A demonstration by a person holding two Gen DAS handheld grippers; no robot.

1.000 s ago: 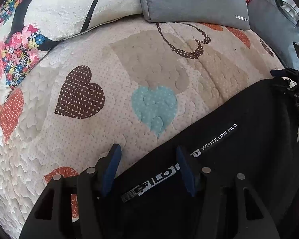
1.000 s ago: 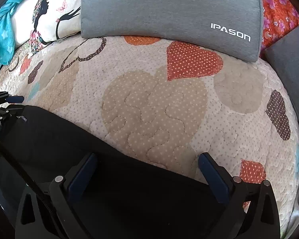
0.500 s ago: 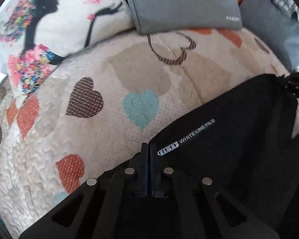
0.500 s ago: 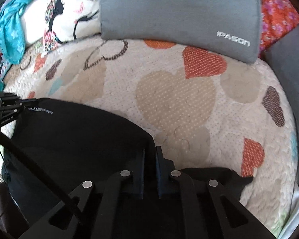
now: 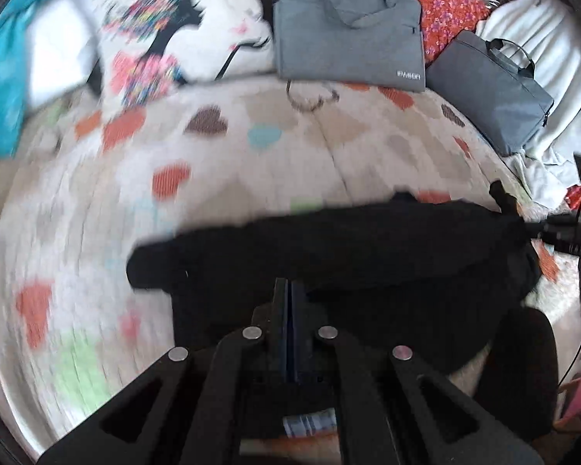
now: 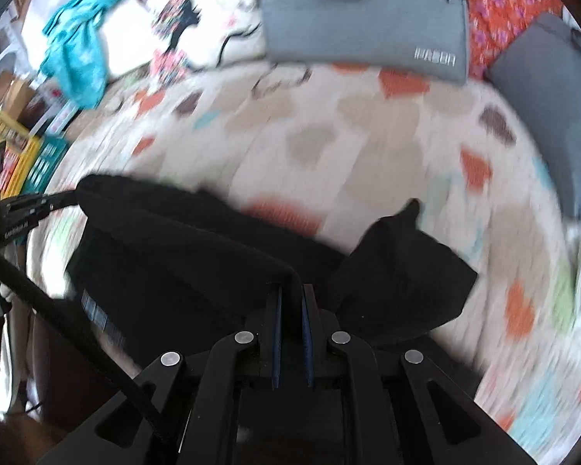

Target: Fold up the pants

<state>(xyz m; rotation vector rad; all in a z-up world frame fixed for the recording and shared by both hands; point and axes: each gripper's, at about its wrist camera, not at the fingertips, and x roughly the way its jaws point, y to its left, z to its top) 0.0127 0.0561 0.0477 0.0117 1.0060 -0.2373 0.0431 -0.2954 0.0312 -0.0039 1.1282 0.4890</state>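
Note:
The black pants (image 5: 368,255) hang stretched between my two grippers above a heart-patterned quilt (image 5: 213,162). My left gripper (image 5: 289,290) is shut on the pants' edge. My right gripper (image 6: 290,294) is shut on the other end of the pants (image 6: 174,255), and a loose corner (image 6: 399,271) flops to its right. The right gripper shows at the right edge of the left wrist view (image 5: 561,232). The left gripper shows at the left edge of the right wrist view (image 6: 27,209). Both views are motion-blurred.
A grey IPASON laptop bag (image 5: 348,27) and a second grey bag (image 5: 488,89) lean at the back of the bed. A printed pillow (image 5: 166,38) and a teal cloth (image 6: 77,58) lie at the back left. Coloured crates (image 6: 15,147) stand left of the bed.
Both grippers closed on the pants' edge, then lifted and pulled back. The pants have come up off the quilt and hang between the grippers.

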